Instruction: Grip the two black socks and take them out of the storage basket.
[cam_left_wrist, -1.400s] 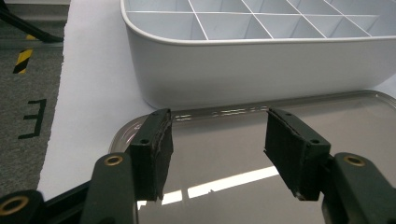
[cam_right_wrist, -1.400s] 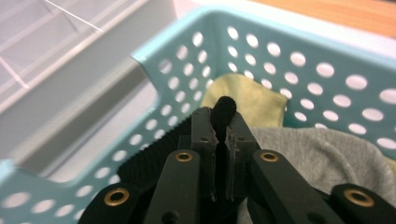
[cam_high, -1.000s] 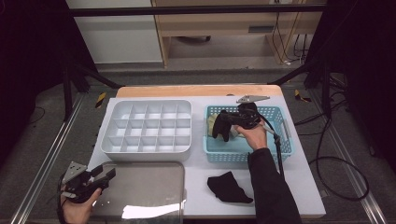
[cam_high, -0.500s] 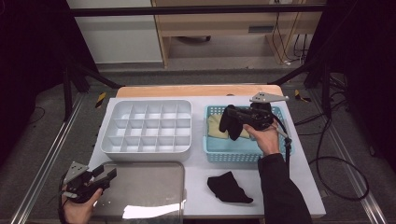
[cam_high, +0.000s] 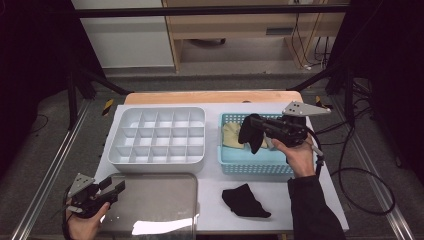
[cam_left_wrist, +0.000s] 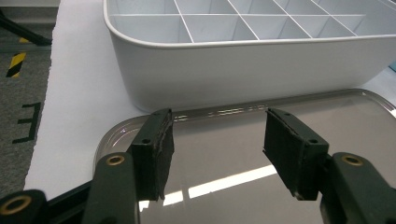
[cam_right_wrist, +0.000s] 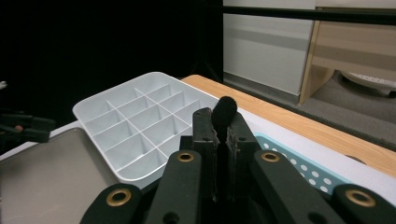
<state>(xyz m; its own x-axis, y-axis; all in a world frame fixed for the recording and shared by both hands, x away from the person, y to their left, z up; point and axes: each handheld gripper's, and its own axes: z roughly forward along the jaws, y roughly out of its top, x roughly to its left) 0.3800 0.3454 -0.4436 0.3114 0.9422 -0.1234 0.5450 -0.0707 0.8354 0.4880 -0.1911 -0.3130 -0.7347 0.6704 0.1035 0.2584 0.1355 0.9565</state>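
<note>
— Right of centre in the high view, what has the right tongs (cam_high: 252, 131) got?
— A black sock (cam_high: 249, 134), pinched shut between the jaws and dangling over the blue basket (cam_high: 255, 167). A pale yellow cloth (cam_high: 231, 135) lies inside the basket beneath it. A second black sock (cam_high: 245, 201) lies flat on the white worktop (cam_high: 212, 187), lower centre of the frame.
— And the other hand?
— Lower left corner: the left tongs (cam_high: 114, 186) rests at the edge of the steel tray (cam_high: 150, 200), jaws apart, holding nothing.
— The left gripper view?
— Its two pads stand wide over the tray (cam_left_wrist: 224, 154), empty between them, with the wall of the white divider box (cam_left_wrist: 261, 70) across the top.
— The right gripper view?
— Jaws closed tight at bottom centre, a rounded tip of sock (cam_right_wrist: 224, 114) poking up from between them. The divider box (cam_right_wrist: 140, 126) sits to the left beyond, the basket rim (cam_right_wrist: 303, 172) at lower right.
— So which step is this?
— I judge the sock is being lifted out of the basket. Next, carry it left, to the tray or a compartment, and lower before opening.
— Anything unclear?
— The hanging part of the sock is hidden behind the jaws there, and how much cloth the jaws have hold of is hard to judge.
</note>
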